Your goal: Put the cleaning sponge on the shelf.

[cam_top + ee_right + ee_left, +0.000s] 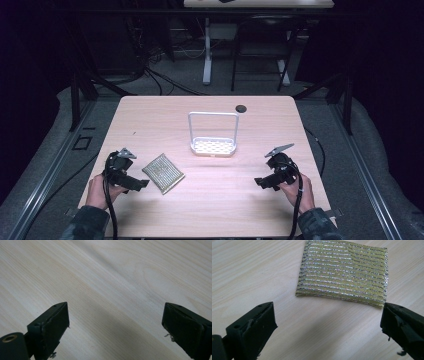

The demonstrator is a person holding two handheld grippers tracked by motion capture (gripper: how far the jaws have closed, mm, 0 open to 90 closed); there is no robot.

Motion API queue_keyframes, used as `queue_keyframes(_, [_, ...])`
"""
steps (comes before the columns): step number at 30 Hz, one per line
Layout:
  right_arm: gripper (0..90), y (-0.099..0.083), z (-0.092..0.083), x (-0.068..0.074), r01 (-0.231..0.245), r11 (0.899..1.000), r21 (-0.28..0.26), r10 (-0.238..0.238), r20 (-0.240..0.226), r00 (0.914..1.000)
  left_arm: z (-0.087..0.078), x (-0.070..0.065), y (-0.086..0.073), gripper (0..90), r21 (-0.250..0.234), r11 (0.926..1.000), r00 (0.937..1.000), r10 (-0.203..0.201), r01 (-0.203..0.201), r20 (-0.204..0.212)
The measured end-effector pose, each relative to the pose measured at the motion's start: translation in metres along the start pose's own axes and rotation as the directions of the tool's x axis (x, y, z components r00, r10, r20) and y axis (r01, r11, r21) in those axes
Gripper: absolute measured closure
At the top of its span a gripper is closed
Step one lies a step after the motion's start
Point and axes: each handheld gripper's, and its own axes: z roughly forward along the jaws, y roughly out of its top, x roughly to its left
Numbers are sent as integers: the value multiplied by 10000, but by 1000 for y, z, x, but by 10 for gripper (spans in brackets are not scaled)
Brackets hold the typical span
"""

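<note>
The scouring pad (163,173), gold with silver stripes, lies flat on the wooden table (210,210) just ahead of the left gripper (328,322), whose jaws stand wide apart around nothing. The right gripper (116,322) hovers over bare wood, jaws also apart. A white rack (213,146), perhaps a soap holder, stands mid-table, well apart from both.

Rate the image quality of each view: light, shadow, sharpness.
High view: the table is evenly lit, the surroundings nearly black, detail soft. Left gripper view: the glittery sponge is sharp, with bright glints; a soft shadow lies on the wood between the fingers. Right gripper view: wood grain clear, a broad diagonal shadow.
</note>
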Motion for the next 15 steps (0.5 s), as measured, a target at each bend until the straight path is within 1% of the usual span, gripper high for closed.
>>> queue_keyframes(6, [68, 0, 1, 2, 132, 9998, 121, -132, 58, 9999, 2, -4, 6, 0, -61, 10000, 10000, 66, -66, 15])
queue_keyframes(7, [68, 0, 2, 2, 150, 9998, 113, -151, 83, 9999, 3, -5, 8, 0, -32, 9999, 9999, 131, -131, 0])
queue_keyframes(11, [65, 0, 3, 2, 151, 9998, 157, -152, 88, 9998, 8, -6, 16, 0, 19, 9998, 9998, 183, -183, -1])
queue_keyframes(12, [63, 0, 3, 1, 203, 9996, 172, -204, 87, 9998, 12, -6, 20, 0, 2, 9998, 9998, 198, -198, 79])
queue_keyframes(13, [63, 0, 3, 1, 203, 9996, 172, -204, 87, 9998, 12, -6, 20, 0, 2, 9998, 9998, 198, -198, 79])
queue_keyframes(14, [56, 1, 4, 1, 250, 9993, 281, -252, 69, 9997, 16, -7, 24, 0, 9, 9998, 9998, 200, -200, 70])
queue_keyframes(15, [53, 1, 4, 2, 243, 9992, 325, -245, 40, 9997, 17, -7, 25, 0, 124, 9996, 9995, 266, -269, 175])
